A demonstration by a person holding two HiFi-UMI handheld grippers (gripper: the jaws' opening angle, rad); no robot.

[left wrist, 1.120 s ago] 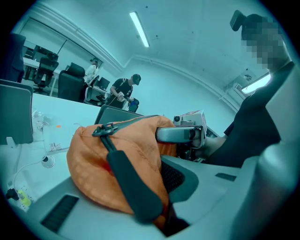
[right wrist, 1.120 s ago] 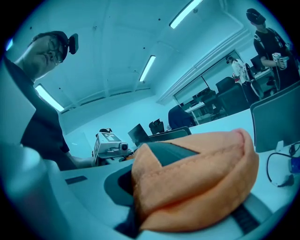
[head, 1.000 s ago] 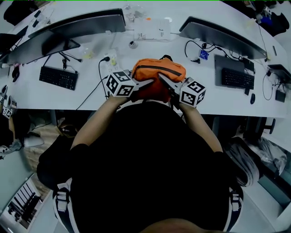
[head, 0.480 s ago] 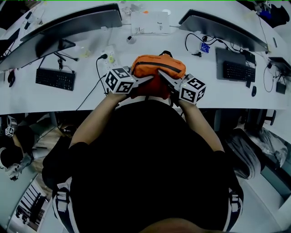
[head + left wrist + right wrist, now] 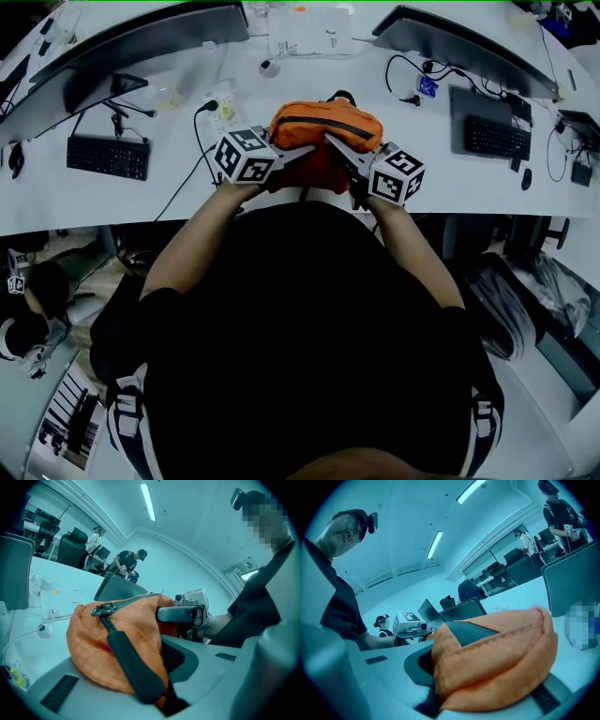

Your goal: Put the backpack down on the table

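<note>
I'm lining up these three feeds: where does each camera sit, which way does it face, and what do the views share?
Head view: on the person's head, looking steeply down at the table; shows torso, forearms, and left gripper and right gripper clamping the orange backpack.
Left gripper view: on the left gripper, looking along its fingers across the backpack toward the right gripper; torso at right.
Right gripper view: on the right gripper, facing the left gripper; torso at left.
Shared: all show the backpack; each gripper view shows the other gripper.

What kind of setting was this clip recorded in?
Most likely a shared office or lab: a long white table carries monitors and keyboards, with office chairs and other people at further desks behind.
</note>
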